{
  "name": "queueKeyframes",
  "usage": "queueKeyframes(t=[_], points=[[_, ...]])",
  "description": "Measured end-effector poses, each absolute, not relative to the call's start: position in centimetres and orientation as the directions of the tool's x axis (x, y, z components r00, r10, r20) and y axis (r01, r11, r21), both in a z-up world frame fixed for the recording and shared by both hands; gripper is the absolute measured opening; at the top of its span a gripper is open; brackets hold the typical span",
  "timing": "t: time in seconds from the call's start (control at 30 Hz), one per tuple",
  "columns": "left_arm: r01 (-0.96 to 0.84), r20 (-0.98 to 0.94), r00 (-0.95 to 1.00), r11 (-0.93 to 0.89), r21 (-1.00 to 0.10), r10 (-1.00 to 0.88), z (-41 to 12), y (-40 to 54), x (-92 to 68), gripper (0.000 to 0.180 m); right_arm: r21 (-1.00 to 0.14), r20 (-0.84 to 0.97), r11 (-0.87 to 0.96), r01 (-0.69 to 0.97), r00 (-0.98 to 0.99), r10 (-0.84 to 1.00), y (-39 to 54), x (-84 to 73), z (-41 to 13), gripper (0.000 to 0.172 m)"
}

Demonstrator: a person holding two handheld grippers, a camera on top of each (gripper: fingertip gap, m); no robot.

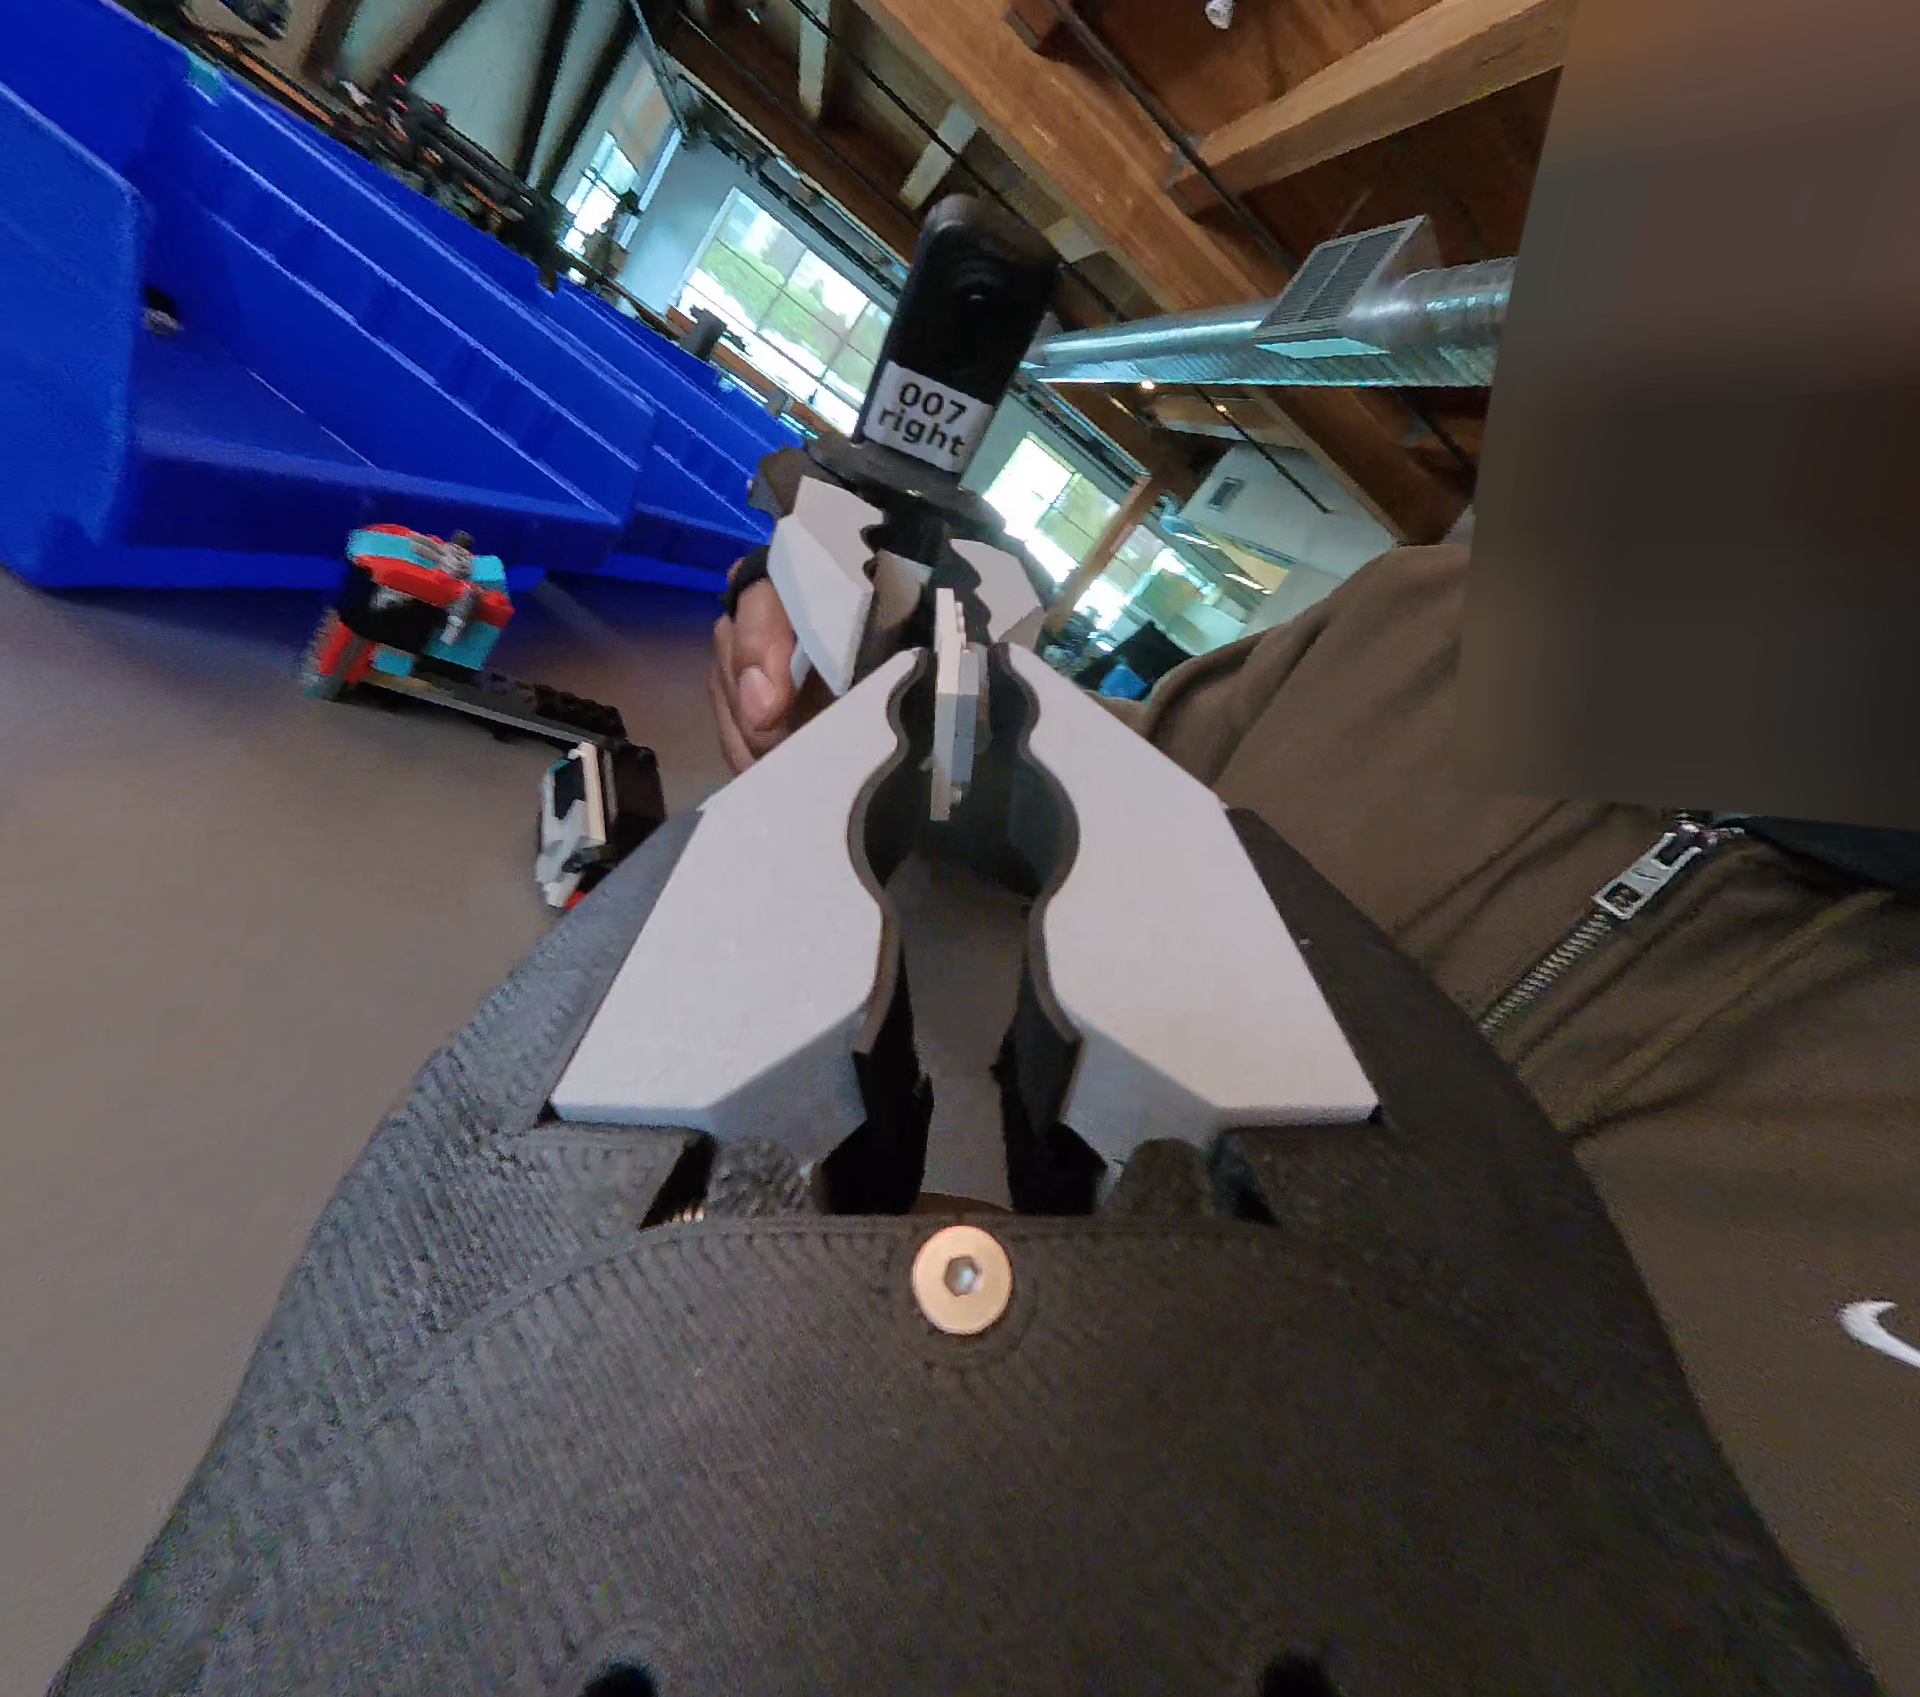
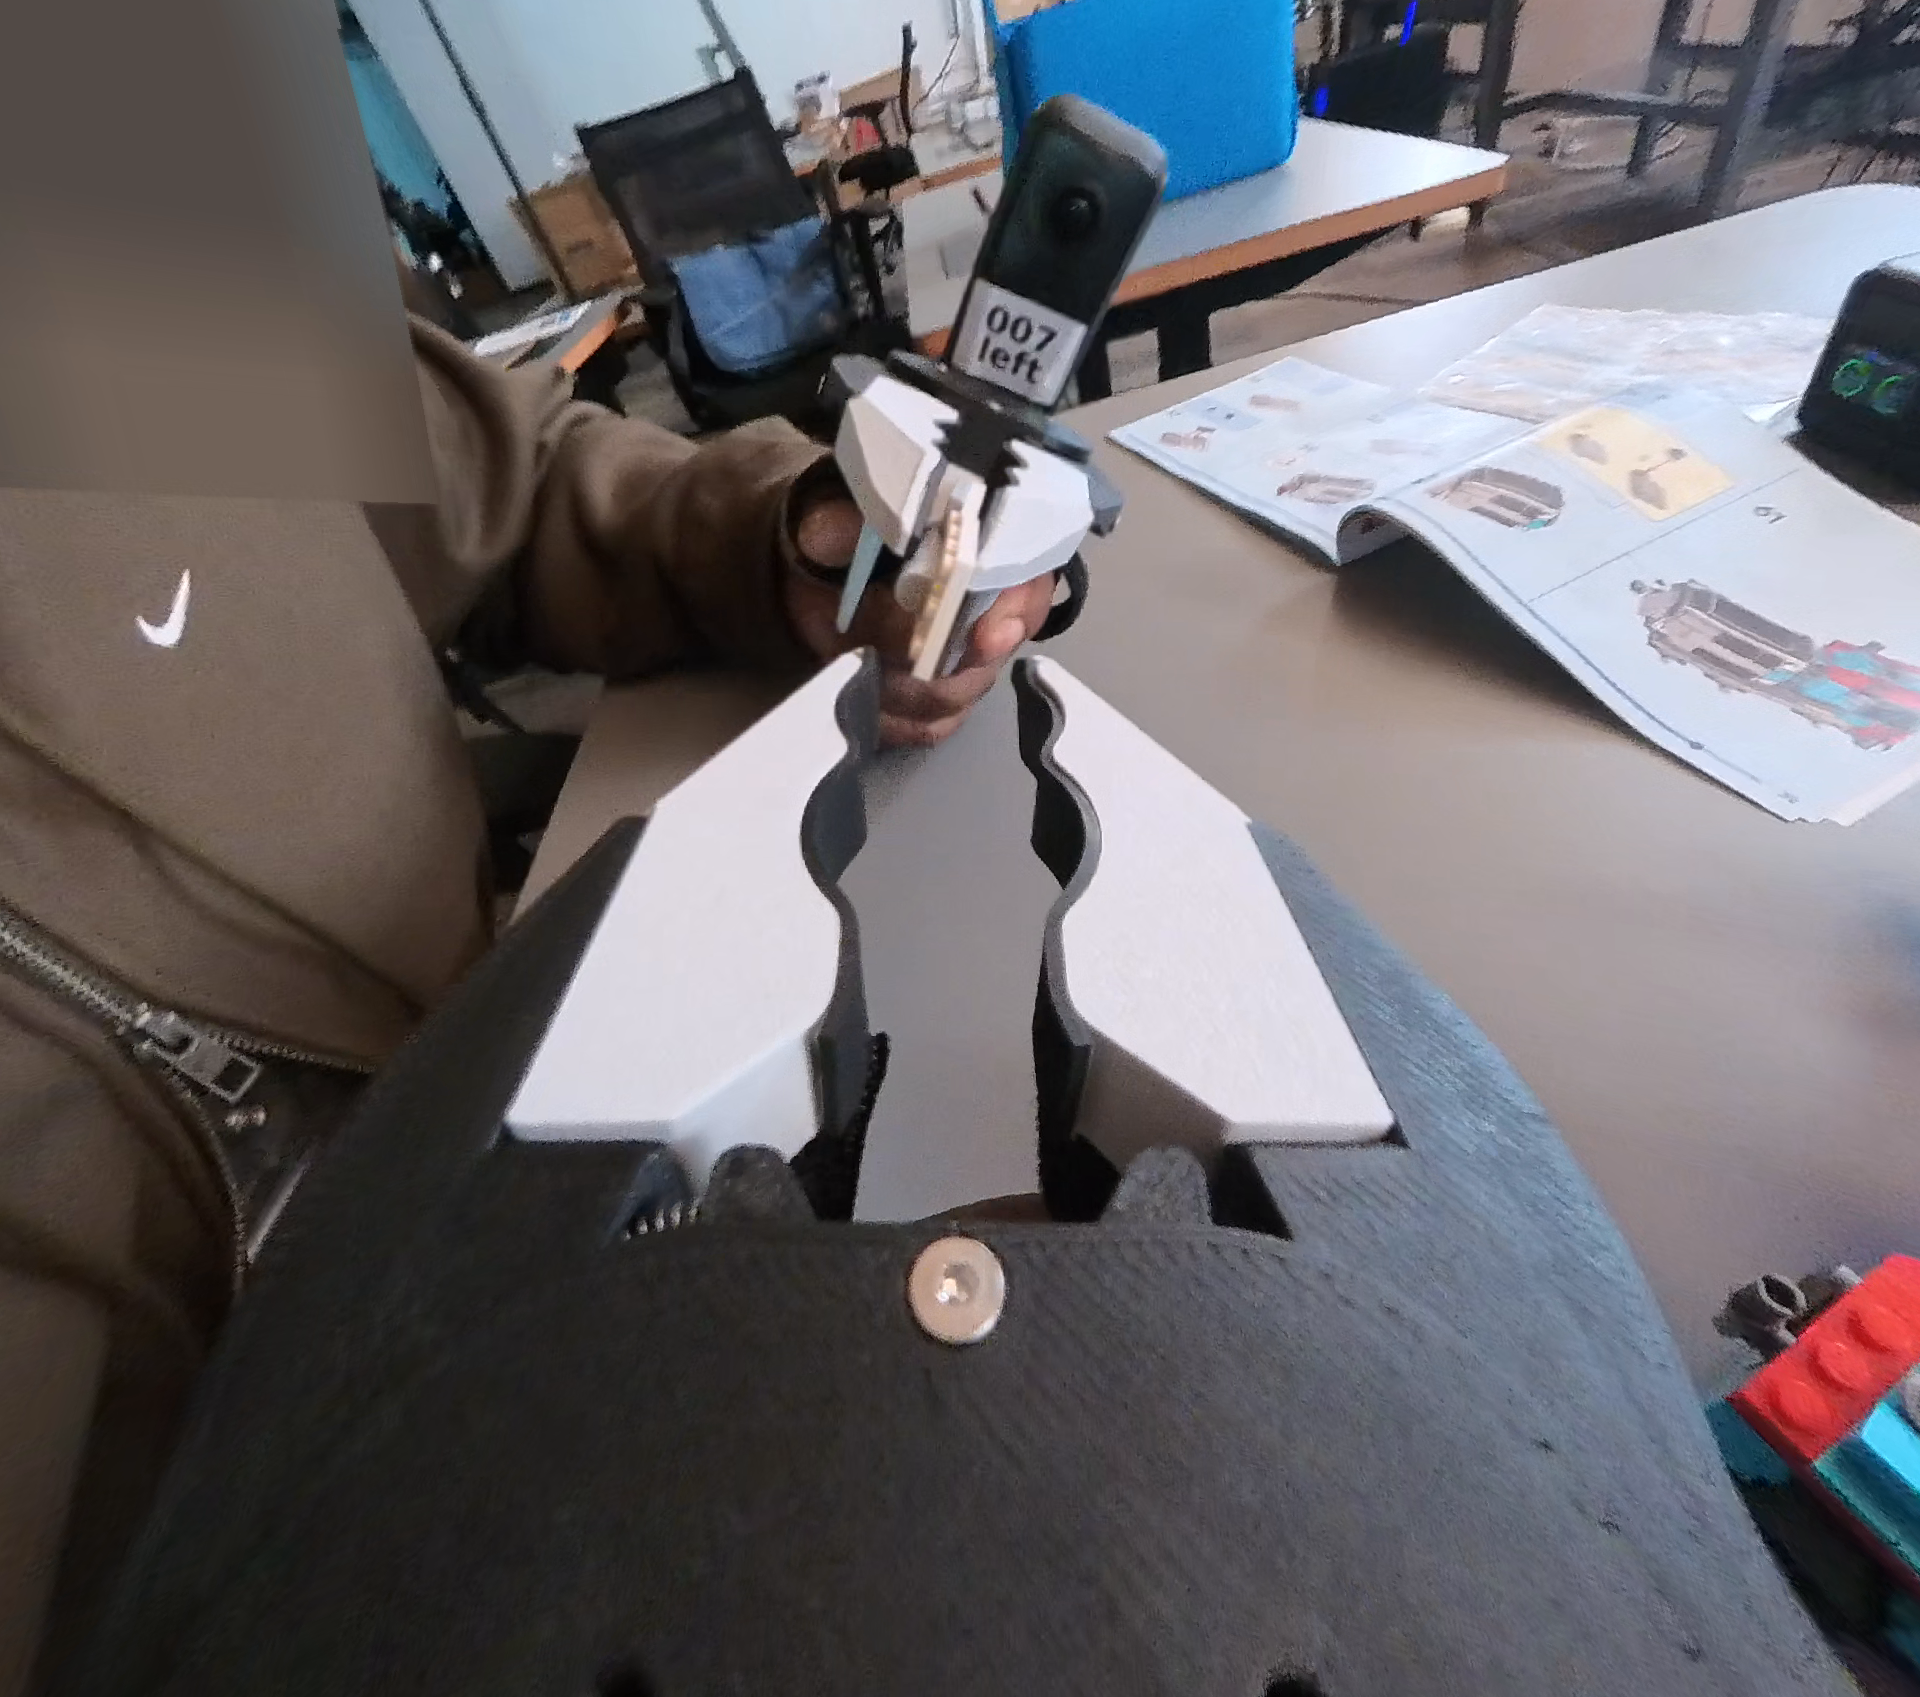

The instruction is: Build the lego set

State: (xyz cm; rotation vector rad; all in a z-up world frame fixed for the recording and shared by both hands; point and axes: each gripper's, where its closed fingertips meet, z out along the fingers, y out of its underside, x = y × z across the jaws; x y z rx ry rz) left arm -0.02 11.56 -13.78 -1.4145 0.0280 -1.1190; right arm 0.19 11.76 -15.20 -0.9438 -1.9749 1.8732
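Above the grey bench (image 2: 1403, 816), the left tongs (image 1: 961, 671) are nearly closed, pinching a thin flat stack of pale grey and white brick plates (image 1: 954, 712) edge-on at the tips, while the right tongs (image 2: 940, 676) stand apart with nothing between them, just short of that stack. Likely light, stiff and smooth, it seems best gripped across its flat faces.

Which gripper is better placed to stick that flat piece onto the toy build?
Probably the left gripper. Its fingers are shut on the flat piece, and the toy build sits on the table nearby. The right gripper is open, holding nothing.
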Motion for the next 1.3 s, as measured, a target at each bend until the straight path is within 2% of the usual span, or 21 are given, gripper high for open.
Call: queueKeyframes(t=[0.2,0.5,1.13,1.2,1.3], points=[[0.461,0.446,0.660,-0.143,-0.876,-0.605,-13.5,11.6,0.2,0.010,-0.976,-0.197,-0.054,0.212,-0.744,0.638,11.5,0.1,-14.2,0.025],[0.375,0.369,0.702,-0.125,-0.919,-0.609,-14.0,11.5,1.1,0.010,-0.983,-0.165,-0.036,0.181,-0.771,0.615,11.0,0.6,-14.3,0.013],[0.343,0.343,0.716,-0.121,-0.931,-0.608,-14.0,11.5,1.4,0.010,-0.986,-0.164,-0.063,0.157,-0.795,0.585,10.9,0.9,-14.3,0.011],[0.362,0.359,0.710,-0.123,-0.924,-0.606,-13.8,11.5,1.3,0.020,-0.984,-0.177,-0.085,0.157,-0.795,0.580,11.0,0.9,-14.1,0.011],[0.363,0.363,0.705,-0.130,-0.923,-0.609,-13.9,11.2,1.0,0.023,-0.985,-0.171,-0.100,0.139,-0.786,0.595,11.6,0.7,-13.7,0.011]])
